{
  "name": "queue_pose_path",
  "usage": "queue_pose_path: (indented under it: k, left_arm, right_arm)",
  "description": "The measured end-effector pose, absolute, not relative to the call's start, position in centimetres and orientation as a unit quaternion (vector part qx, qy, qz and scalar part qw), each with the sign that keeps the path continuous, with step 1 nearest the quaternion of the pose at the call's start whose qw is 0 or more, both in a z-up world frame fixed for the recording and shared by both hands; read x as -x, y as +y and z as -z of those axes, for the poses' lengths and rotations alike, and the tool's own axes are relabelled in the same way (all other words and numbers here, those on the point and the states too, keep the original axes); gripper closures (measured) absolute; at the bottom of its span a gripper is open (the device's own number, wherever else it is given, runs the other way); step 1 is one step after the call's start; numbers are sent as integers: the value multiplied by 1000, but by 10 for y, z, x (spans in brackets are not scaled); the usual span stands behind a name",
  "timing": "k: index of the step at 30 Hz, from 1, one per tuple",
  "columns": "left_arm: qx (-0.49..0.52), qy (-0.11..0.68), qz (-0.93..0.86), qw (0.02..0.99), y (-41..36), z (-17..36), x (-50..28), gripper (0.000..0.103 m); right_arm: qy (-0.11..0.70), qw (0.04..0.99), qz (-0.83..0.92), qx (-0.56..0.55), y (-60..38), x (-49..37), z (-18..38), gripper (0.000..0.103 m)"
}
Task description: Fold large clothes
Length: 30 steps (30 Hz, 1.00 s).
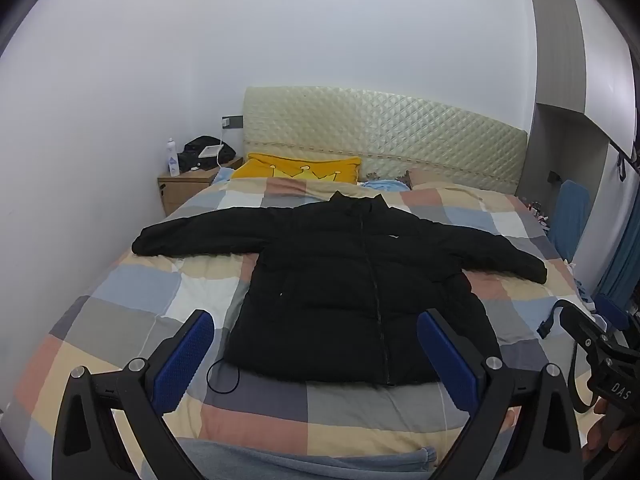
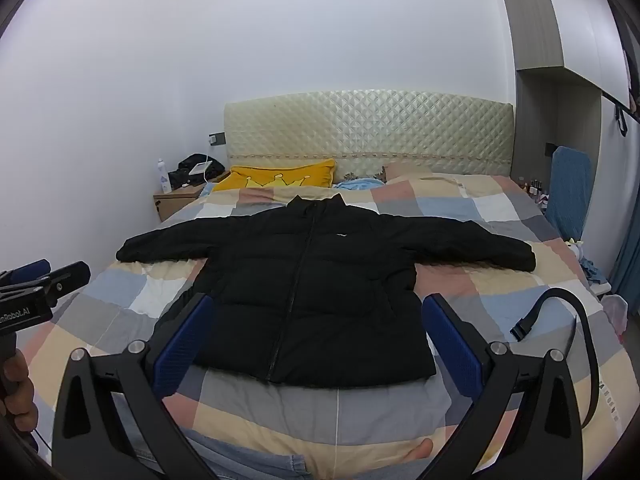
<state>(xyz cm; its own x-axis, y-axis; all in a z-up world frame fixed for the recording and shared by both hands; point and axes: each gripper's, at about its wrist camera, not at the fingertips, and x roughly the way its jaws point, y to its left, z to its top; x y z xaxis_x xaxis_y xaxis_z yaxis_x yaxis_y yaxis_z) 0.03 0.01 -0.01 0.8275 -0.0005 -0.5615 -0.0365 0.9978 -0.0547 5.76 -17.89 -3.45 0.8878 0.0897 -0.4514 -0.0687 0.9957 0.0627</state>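
Far left, against wall: wooden nightstand (image 1: 182, 188) w/ white bottle (image 1: 173, 158) and a dark heap of stuff on top, beside the bed (image 1: 120, 320). Bed has checked cover in grey, blue, peach, cream; quilted cream headboard (image 1: 380, 136) at far end, yellow pillow (image 1: 296, 168) just below it.

Black jacket (image 1: 344, 280) lies flat on the bed, roughly centre, front up, zip closed. Long axis of body runs collar-to-hem: collar points toward headboard, hem toward bed's near edge. Sleeves spread out sideways, approx. straight, one toward wall side, other toward wardrobe side; sleeve line crosses the body axis. Thin black loop (image 1: 223, 378) on cover just beside hem's left corner; can't tell what it is.

Left gripper (image 1: 316, 364): held over near end of bed, tilted down toward jacket, blue-padded fingers (image 1: 184, 360) spread wide, nothing between them, not touching cloth. In right wrist view, a hand (image 2: 16, 384) grips its handle at far left.

Right gripper (image 2: 316, 344): alongside, same forward-down pose, fingers (image 2: 452, 344) wide apart, empty, hem area seen between them but apart from pads.

Right of jacket: black strap w/ buckle (image 2: 524, 326) on the cover. Blue cloth (image 2: 568, 188) hangs at far right near wardrobe.

Near edge, bottom: grey-blue trouser fabric (image 1: 280, 460) of the person.
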Motion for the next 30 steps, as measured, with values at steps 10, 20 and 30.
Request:
queue_pose_path:
  k: [10, 20, 30]
  left_arm:
    - [33, 289, -9, 957, 2, 0, -2, 0]
    - [30, 286, -9, 958, 6, 2, 2, 0]
    - [25, 294, -5, 955, 0, 4, -3, 0]
  right_arm:
    - [235, 971, -39, -23, -178, -56, 34, 0]
    - [231, 972, -40, -20, -177, -53, 33, 0]
    - [237, 970, -37, -29, -184, -52, 31, 0]
